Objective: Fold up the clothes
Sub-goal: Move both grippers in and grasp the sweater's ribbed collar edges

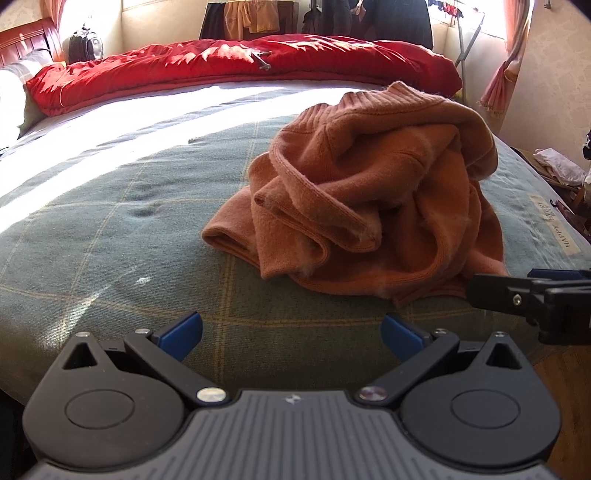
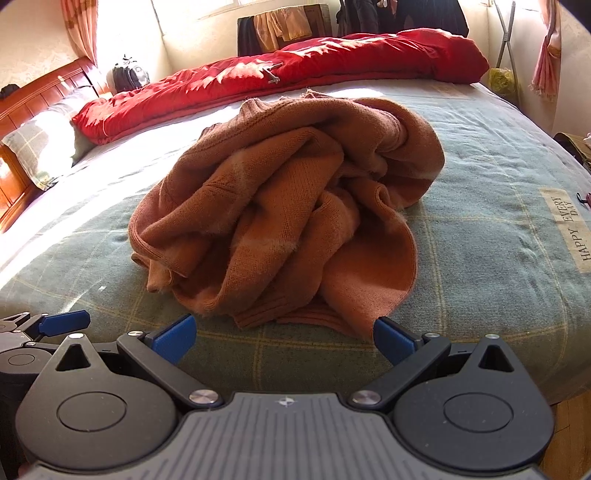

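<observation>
At the far left a wooden headboard (image 2: 40,92) and a checked pillow (image 2: 40,147) sit at the head of the bed, with a dark backpack (image 2: 130,75) against the wall beyond them. A red quilt (image 2: 295,62) lies bunched along the far side of the bed, and clothes hang on a rack (image 2: 280,27) behind it. The grey-green checked bedspread (image 1: 110,240) is bare in the near left part, sunlit toward the quilt. Nothing lies between the grippers and the orange sweater (image 2: 288,206), which sits crumpled in a loose heap on the bedspread, right of centre in the left wrist view and dead ahead in the right wrist view. A sewn label (image 2: 567,229) reading "HAPPY EVERY DAY" lies on the bedspread to the right, and a pink curtain (image 2: 546,55) hangs at the far right. The left gripper (image 1: 291,334) is spread wide over the near edge of the bed, holding nothing. The right gripper (image 2: 284,334) is likewise wide open and empty, its right blue fingertip (image 2: 393,338) just beside the sweater's near hem.
</observation>
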A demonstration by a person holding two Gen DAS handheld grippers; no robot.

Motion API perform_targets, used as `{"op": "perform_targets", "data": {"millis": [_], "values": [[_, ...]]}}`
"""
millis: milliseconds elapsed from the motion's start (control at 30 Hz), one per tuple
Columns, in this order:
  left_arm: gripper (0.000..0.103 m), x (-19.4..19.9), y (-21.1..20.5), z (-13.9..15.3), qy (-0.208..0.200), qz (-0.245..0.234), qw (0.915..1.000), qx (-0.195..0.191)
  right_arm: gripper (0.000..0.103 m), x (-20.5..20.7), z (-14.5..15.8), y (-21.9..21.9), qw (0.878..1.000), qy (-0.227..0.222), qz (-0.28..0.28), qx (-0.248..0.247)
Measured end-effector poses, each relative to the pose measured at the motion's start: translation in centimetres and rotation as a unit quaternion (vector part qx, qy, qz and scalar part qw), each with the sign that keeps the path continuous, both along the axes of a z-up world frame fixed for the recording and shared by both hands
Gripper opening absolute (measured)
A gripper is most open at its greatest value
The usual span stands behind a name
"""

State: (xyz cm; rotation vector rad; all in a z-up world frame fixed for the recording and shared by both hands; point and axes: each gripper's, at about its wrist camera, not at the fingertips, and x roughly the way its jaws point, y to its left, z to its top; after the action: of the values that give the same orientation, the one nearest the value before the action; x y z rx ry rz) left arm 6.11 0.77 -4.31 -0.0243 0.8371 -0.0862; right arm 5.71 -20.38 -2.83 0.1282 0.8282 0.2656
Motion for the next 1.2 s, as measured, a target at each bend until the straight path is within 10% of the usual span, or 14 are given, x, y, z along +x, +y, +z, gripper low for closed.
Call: {"op": "perform_targets", "data": {"millis": [467,1200], "values": [[0.102,2.2,1.5,-0.6,-0.072,-0.089,0.9933,-0.020,0.101,2.0,0.2,-1.5,0.984,-0.129,0.111,-0.050],[0.102,9.7,3.2,2.9,0.059,-0.222,0.9712,-0.063,0.100,8.2,5.3,-3.2,0.965,-0.129,0.196,-0.120]]}}
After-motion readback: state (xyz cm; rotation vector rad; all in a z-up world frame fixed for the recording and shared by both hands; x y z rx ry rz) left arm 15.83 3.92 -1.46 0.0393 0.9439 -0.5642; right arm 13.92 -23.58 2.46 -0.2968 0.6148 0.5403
